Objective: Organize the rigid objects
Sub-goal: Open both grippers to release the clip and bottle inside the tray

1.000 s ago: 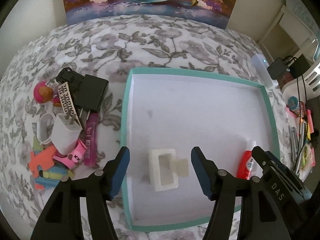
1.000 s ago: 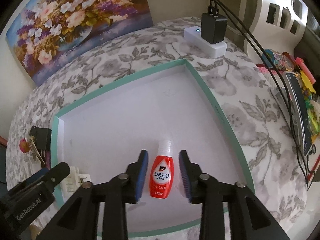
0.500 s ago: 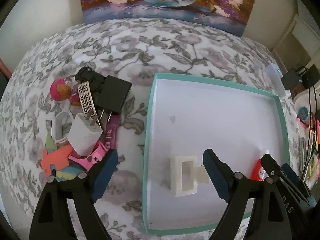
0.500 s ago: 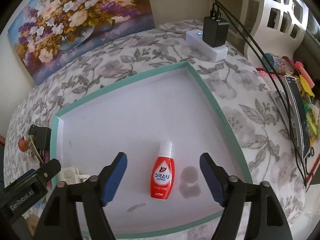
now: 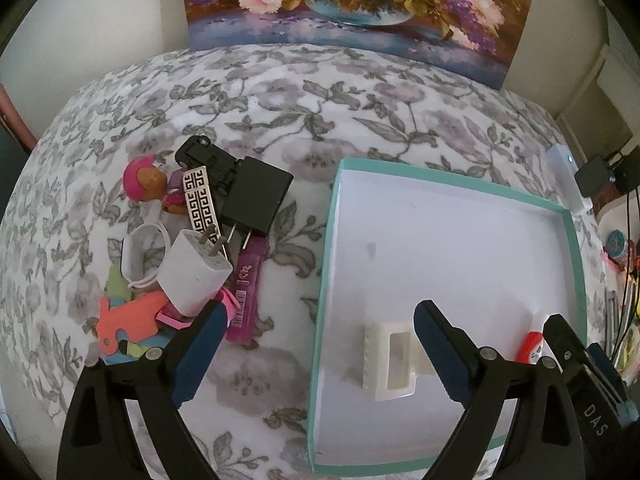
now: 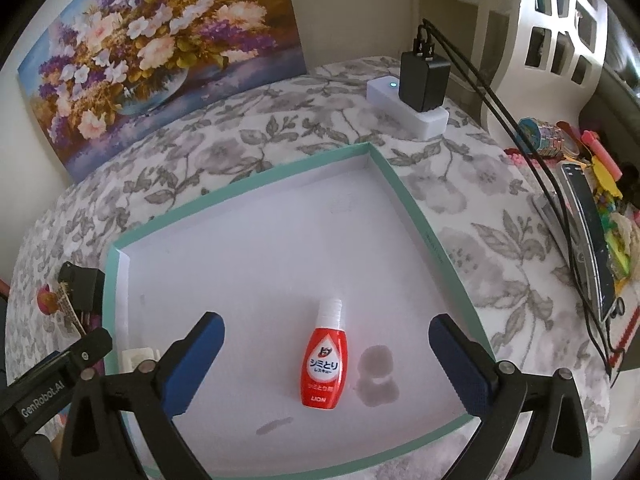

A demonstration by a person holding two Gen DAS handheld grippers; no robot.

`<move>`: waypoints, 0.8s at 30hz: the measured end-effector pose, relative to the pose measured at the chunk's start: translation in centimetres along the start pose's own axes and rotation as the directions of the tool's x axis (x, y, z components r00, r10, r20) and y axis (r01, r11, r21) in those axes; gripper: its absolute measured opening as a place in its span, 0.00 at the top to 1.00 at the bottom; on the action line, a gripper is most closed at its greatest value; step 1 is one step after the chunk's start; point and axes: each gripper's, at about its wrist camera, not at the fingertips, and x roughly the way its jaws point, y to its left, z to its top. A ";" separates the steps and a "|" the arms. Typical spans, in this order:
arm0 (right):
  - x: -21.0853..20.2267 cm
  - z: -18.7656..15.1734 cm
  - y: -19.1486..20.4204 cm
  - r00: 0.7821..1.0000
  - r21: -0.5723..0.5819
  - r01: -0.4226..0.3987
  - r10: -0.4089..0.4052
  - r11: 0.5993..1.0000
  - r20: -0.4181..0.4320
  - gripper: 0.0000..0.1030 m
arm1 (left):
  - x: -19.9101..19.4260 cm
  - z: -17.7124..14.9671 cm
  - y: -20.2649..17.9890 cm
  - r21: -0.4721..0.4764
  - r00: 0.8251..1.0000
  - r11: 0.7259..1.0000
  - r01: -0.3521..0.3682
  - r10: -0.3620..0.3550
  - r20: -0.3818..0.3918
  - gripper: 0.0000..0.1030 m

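Fingers [image 6: 460,364] spread; tray [image 6: 420,216] holds one bottle [image 6: 324,364].

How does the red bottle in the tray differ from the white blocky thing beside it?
The red plastic bottle with a white cap is rounded, glossy and labelled; the white rectangular plastic clip is plain, boxy and hollow through its middle. The bottle tapers to a cap; the clip is ribbed along one edge. Both lie flat inside the teal-rimmed white tray.
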 end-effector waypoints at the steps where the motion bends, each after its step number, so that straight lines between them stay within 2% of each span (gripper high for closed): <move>1: -0.1 0.1 0.0 1.000 0.002 -0.007 0.007 1.000 0.002 0.00 | -0.1 0.0 0.1 -0.004 1.000 1.000 -0.002 0.002 0.002 0.08; 9: -1.9 0.4 0.9 0.996 -0.015 -0.013 0.014 1.000 0.089 0.00 | -1.5 0.1 0.6 -0.012 0.998 0.999 -0.041 0.041 0.047 0.08; 12: -2.2 0.4 1.4 0.993 -0.024 -0.069 0.071 0.997 0.091 0.00 | -2.3 0.1 0.9 -0.007 0.995 0.998 -0.062 0.062 0.077 0.08; 17: -3.1 0.1 2.7 0.989 -0.064 -0.086 0.093 0.994 0.117 0.00 | -3.8 0.2 1.6 -0.006 0.985 0.993 -0.115 0.115 0.125 0.08; 21: -4.0 -0.1 3.3 0.984 -0.073 -0.093 0.103 0.993 0.146 0.00 | -4.7 0.4 2.5 -0.016 0.985 0.994 -0.109 0.110 0.136 0.08; 24: -4.6 -0.3 3.5 0.978 -0.074 -0.124 0.135 0.989 0.161 0.00 | -5.4 0.4 3.4 -0.017 0.983 0.991 -0.131 0.132 0.130 0.08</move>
